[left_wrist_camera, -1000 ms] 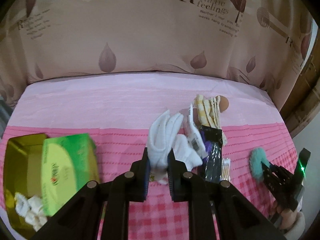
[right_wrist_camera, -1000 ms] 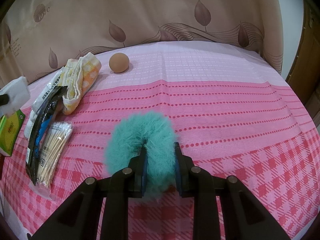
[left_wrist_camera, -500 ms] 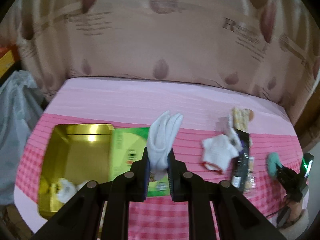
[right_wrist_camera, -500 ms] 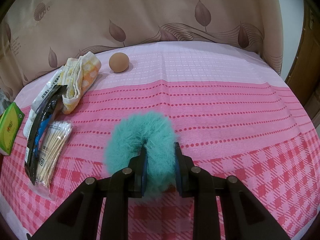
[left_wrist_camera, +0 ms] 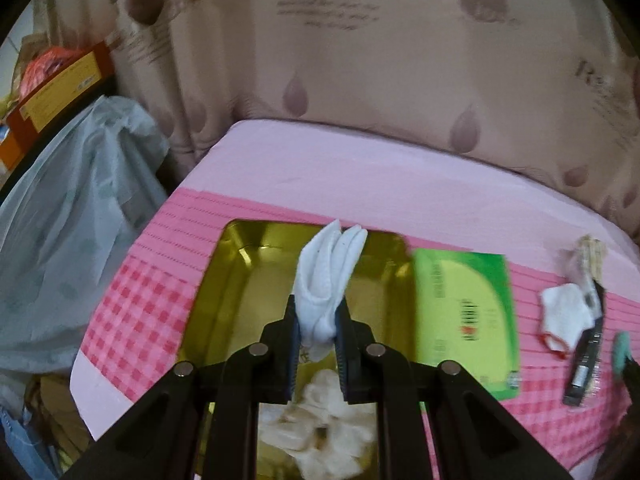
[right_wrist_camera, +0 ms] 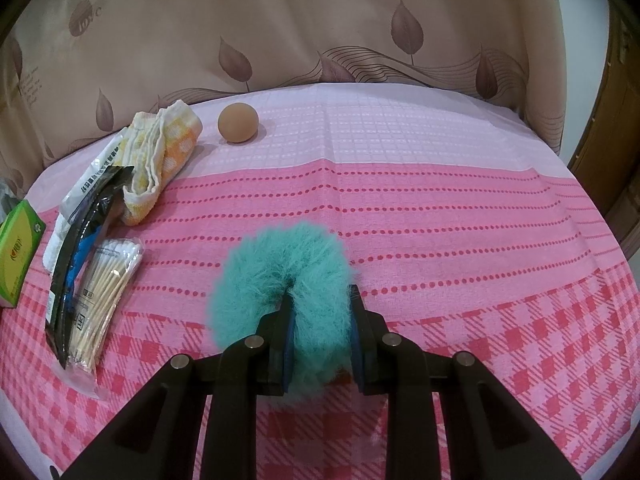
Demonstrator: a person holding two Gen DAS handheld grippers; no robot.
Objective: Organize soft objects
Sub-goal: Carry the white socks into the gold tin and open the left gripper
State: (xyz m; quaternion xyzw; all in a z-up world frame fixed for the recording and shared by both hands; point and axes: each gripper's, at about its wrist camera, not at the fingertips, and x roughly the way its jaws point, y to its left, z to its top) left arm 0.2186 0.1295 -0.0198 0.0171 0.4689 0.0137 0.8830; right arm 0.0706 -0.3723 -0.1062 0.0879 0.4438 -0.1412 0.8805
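My left gripper (left_wrist_camera: pixel 317 320) is shut on a white sock (left_wrist_camera: pixel 326 276) and hangs over the open gold tin (left_wrist_camera: pixel 240 280). A cream soft item (left_wrist_camera: pixel 328 428) lies in the tin's near end. A second white sock (left_wrist_camera: pixel 566 314) rests on the pink cloth to the right. In the right wrist view, my right gripper (right_wrist_camera: pixel 320 320) is shut on a fluffy teal scrunchie (right_wrist_camera: pixel 276 284), low over the checked cloth. A folded yellow checked towel (right_wrist_camera: pixel 160 156) lies at the back left.
A green box (left_wrist_camera: pixel 466 320) lies right of the tin, also seen as the green box (right_wrist_camera: pixel 18 252). A cotton swab pack (right_wrist_camera: pixel 104 292), a black packet (right_wrist_camera: pixel 80 236) and a brown ball (right_wrist_camera: pixel 238 123) sit left. A grey plastic bag (left_wrist_camera: pixel 68 240) hangs off the table's left edge.
My left gripper carried the white sock leftward, from above the pile of items to over the gold tin. The right gripper and teal scrunchie stayed still.
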